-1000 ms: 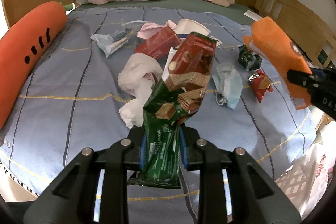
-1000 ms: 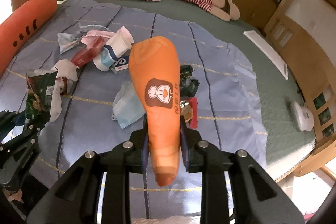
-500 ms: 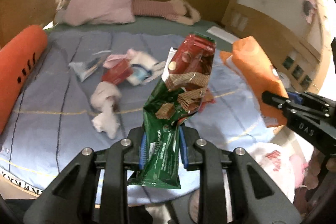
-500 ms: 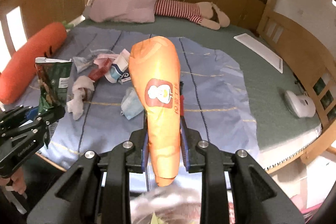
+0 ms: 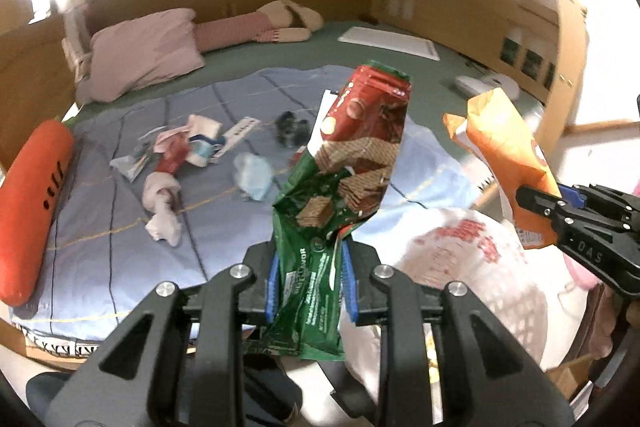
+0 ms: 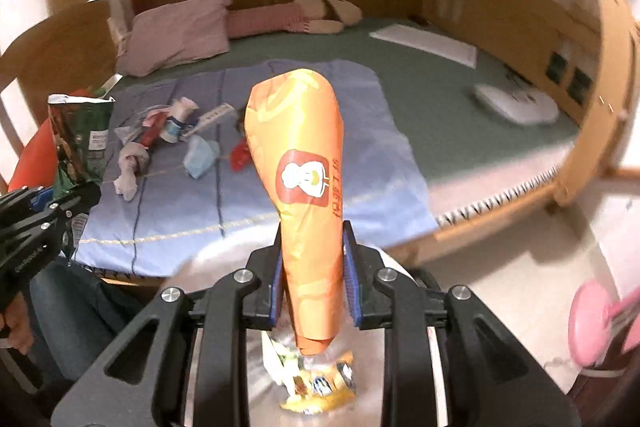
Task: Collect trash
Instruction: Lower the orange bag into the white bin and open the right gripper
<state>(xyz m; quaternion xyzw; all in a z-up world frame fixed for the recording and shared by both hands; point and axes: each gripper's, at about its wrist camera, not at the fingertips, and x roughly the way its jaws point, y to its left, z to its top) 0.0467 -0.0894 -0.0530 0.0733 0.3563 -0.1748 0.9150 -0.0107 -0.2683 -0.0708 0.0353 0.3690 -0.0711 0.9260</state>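
- Step in hand, as I judge it: carrying two picked-up wrappers to the white trash bag beside the bed; next, each gripper needs to spread over the bag's mouth.
- Nearest, the right gripper is pressed tight around an orange snack bag, directly above the trash bag's opening, where litter already lies.
- The left gripper pinches a green-and-red wafer wrapper, just short of the trash bag.
- Beyond the trash bag, on the bed, lie crumpled tissue, a blue face mask and other scraps.
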